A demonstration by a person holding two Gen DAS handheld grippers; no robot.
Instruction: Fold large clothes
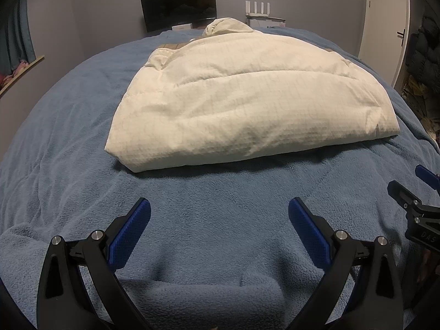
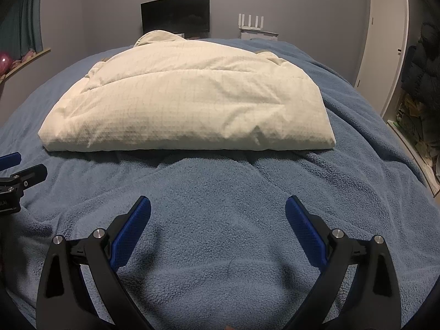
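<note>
A cream quilted padded jacket [image 1: 242, 104] lies folded into a thick bundle on the blue fleece blanket [image 1: 220, 220], with its hood bunched at the far end. It also shows in the right wrist view [image 2: 187, 101]. My left gripper [image 1: 219, 206] is open and empty, hovering over bare blanket in front of the jacket's near edge. My right gripper [image 2: 218, 205] is open and empty too, likewise short of the jacket. Each gripper shows at the edge of the other's view: the right one [image 1: 412, 192] and the left one [image 2: 22, 170].
The blanket [image 2: 220, 233] covers a bed. Behind the bed stand a dark monitor [image 1: 178, 5] and a white router [image 1: 261, 8]. A white door [image 2: 385, 41] and dark hanging clothes [image 2: 423, 63] are at the right. A window sill [image 1: 22, 68] is at the left.
</note>
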